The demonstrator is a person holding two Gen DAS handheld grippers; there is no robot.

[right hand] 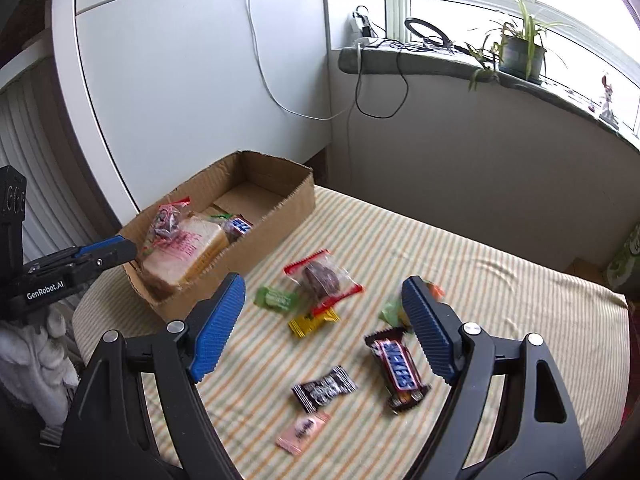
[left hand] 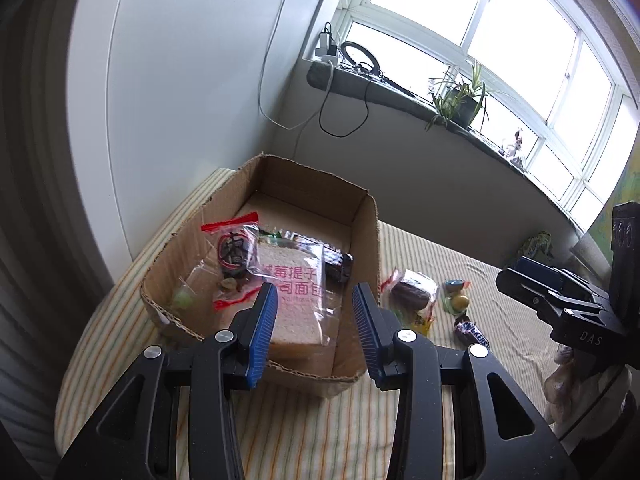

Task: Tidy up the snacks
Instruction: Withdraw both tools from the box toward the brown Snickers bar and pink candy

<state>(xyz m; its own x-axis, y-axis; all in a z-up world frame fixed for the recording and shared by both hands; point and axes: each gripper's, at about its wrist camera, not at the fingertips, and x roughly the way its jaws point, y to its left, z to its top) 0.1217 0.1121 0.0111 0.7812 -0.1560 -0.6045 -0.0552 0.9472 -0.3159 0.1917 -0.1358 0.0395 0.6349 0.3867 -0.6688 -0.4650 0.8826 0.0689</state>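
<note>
- Nearest the left wrist camera, the left gripper (left hand: 314,330) is hovering over the near wall of the cardboard box (left hand: 360,216), jaws standing moderately apart with nothing between them; the bagged bread (left hand: 294,296) is lying below in the box, not pinched.
- Nearest the right wrist camera, the right gripper (right hand: 324,328) is pointing down at the loose snacks, jaws standing wide apart and empty.
- Judgement: the box is serving as the collection point, which is why it is sitting at the table corner by the white cabinet (right hand: 192,80), mouth up and within reach of both hands.
- Already lying in the box: the bread, a red-sealed clear bag (left hand: 234,248) and a dark wrapped bar (left hand: 338,266); its far half is showing bare cardboard.
- Still lying on the striped tablecloth (right hand: 480,264), well apart from the box: a Snickers bar (right hand: 398,372), a black-and-white wrapper (right hand: 324,388), a pink sachet (right hand: 302,434), a yellow packet (right hand: 312,322), a green packet (right hand: 276,298) and a red-edged cake pack (right hand: 324,278).
- Judgement: the Snickers bar is lying closest to the right jaw and looks the likeliest next pick.
- Room for moving: open cloth is lying between snacks and box; the box's ragged near rim could be catching a low-carried wrapper.
</note>
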